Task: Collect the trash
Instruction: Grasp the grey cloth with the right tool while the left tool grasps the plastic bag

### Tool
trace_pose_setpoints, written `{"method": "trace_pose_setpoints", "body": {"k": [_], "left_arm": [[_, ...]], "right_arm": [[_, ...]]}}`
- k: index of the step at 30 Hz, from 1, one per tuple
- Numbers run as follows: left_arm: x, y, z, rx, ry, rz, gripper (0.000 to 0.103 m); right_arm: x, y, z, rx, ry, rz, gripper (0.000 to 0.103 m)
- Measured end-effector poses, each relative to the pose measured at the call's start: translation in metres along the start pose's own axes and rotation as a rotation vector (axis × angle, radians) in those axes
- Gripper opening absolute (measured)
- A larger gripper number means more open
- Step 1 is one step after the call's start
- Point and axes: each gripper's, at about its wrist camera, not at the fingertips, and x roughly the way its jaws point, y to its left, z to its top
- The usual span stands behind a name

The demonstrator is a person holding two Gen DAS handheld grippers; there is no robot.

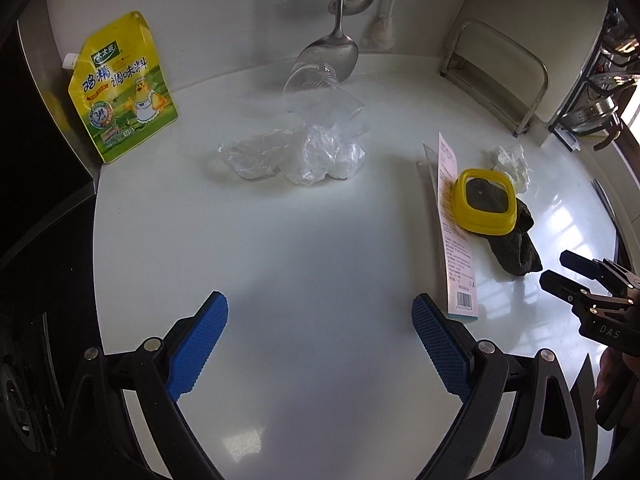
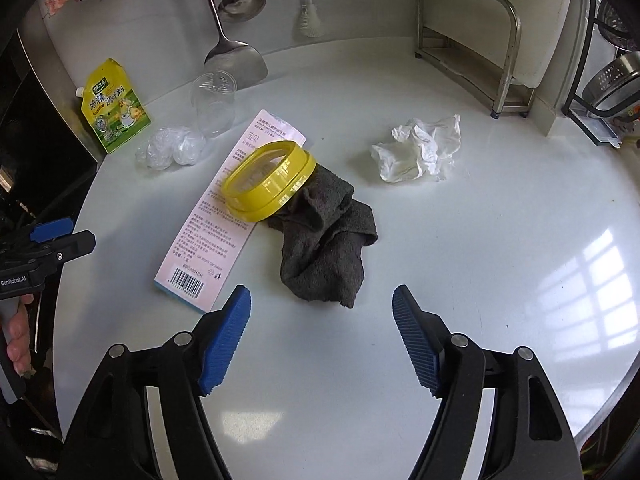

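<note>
On the glossy white counter (image 2: 500, 240), scattered trash lies ahead of two empty, wide-open tools.
Both the left hand-held gripper (image 1: 320, 346) and the right hand-held gripper (image 2: 322, 336) hang over bare surface with blue pads spread wide, holding nothing. Nearest the right one lies a dark grey crumpled cloth (image 2: 324, 248), with a yellow square-rimmed plastic lid (image 2: 268, 180) tilted across its far end and overlapping a long pink printed card package (image 2: 228, 208). A crumpled white tissue (image 2: 420, 150) sits apart to the right. Further back, crumpled clear plastic wrap (image 1: 296, 154) lies beside a tipped clear plastic cup (image 1: 320, 88). A yellow-green seasoning pouch (image 1: 120, 92) leans at the far left; steel ladles (image 2: 236, 0) hang on the wall, near a steel rack (image 2: 476, 52).
</note>
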Motion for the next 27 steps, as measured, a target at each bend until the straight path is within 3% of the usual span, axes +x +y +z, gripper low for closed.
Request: {"method": "trace_pose_setpoints", "body": {"k": [13,16,17,18,19,22,27], "left_arm": [[0.043,0.013,0.042,-0.019,0.014,-0.005,0.091],[0.054,0.014,0.054,-0.041,0.017,-0.006,0.091],[0.058,0.015,0.058,-0.048,0.021,-0.008,0.091],[0.062,0.015,0.062,-0.057,0.023,-0.006,0.091],[0.066,0.016,0.066,-0.068,0.024,-0.005,0.091],[0.076,0.017,0.078,-0.102,0.027,-0.01,0.091],[0.095,0.017,0.09,-0.139,0.046,-0.002,0.091]], "right_arm": [[0.05,0.004,0.032,-0.033,0.043,-0.046,0.071],[0.058,0.008,0.032,-0.096,0.054,-0.091,0.07],[0.056,0.008,0.034,-0.101,0.052,-0.074,0.054],[0.054,0.009,0.035,-0.102,0.059,-0.077,0.031],[0.051,0.008,0.036,-0.099,0.07,-0.077,0.025],[0.035,0.008,0.033,-0.105,0.059,-0.063,0.021],[0.0,0.012,0.025,-0.15,0.007,-0.122,0.019]]}}
